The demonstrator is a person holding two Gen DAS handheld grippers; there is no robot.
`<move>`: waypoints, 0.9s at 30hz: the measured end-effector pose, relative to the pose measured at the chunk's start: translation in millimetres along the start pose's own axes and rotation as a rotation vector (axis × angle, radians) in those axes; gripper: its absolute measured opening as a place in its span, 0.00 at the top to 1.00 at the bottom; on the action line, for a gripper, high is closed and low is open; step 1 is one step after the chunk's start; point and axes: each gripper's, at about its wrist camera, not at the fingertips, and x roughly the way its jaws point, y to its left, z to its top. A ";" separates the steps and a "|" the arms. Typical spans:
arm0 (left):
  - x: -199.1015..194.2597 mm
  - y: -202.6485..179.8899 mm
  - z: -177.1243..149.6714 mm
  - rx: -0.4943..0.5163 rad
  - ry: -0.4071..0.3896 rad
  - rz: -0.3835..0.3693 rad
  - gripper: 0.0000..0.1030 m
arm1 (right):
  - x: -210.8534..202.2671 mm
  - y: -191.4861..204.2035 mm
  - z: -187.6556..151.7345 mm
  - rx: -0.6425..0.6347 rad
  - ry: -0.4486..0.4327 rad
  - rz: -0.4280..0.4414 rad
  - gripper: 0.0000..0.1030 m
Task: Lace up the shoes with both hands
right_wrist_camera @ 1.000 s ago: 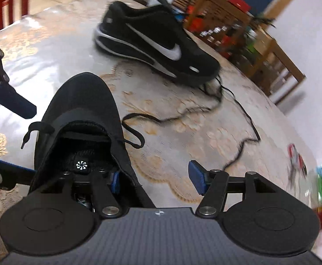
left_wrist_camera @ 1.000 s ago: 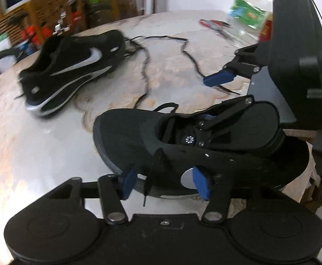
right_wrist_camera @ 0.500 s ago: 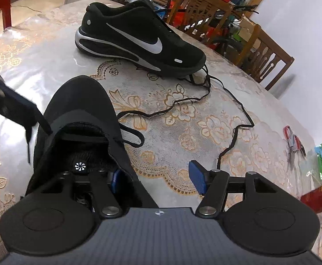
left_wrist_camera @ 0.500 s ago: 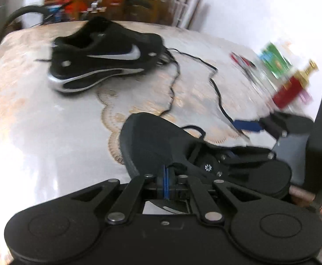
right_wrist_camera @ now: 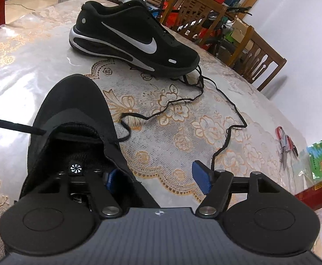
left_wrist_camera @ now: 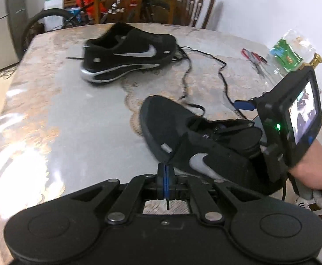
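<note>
- The left gripper (left_wrist_camera: 165,182), at the lower middle of the left wrist view, has its blue pads pressed together on the black shoelace (left_wrist_camera: 176,154); a short stiff tip of the lace pokes out below the pads, and the lace runs up taut to the near shoe.
- The near shoe (left_wrist_camera: 196,137), a black trainer with a silver swoosh, lies at the centre right of that view with its toe toward the middle of the table (left_wrist_camera: 61,121).
- In the right wrist view the same lace (right_wrist_camera: 13,127) stretches tight from the shoe's front eyelet out past the left edge of the frame.
- The right gripper (right_wrist_camera: 156,177) sits low in its own view, jaws apart and opening; one blue pad is tucked inside the shoe's opening, the other stands clear outside, so the shoe's side wall lies between them (I cannot see either pad pressing on it).
- A hand (left_wrist_camera: 311,170) at the right edge of the left wrist view carries that right gripper.
- The far shoe (right_wrist_camera: 134,39), the matching trainer, stands upright in the upper middle of the right wrist view, well apart from the near one.
- The rest of the lace wanders loosely across the lace-patterned tablecloth (right_wrist_camera: 183,119) from the near shoe toward the far shoe's toe.
- Red-handled scissors (right_wrist_camera: 284,141) and a green packet (right_wrist_camera: 319,159) lie at the right edge.
</note>
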 end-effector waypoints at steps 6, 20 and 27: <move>-37.3 26.4 -22.3 -0.061 0.039 0.086 1.00 | -0.1 1.6 0.2 -0.004 -0.001 -0.010 0.32; -87.6 95.3 -72.3 -0.226 0.100 0.339 1.00 | 0.8 3.4 0.4 -0.003 0.002 -0.044 0.27; -75.5 88.4 -61.9 -0.160 0.106 0.281 0.98 | 0.4 5.7 0.8 -0.010 0.002 -0.059 0.26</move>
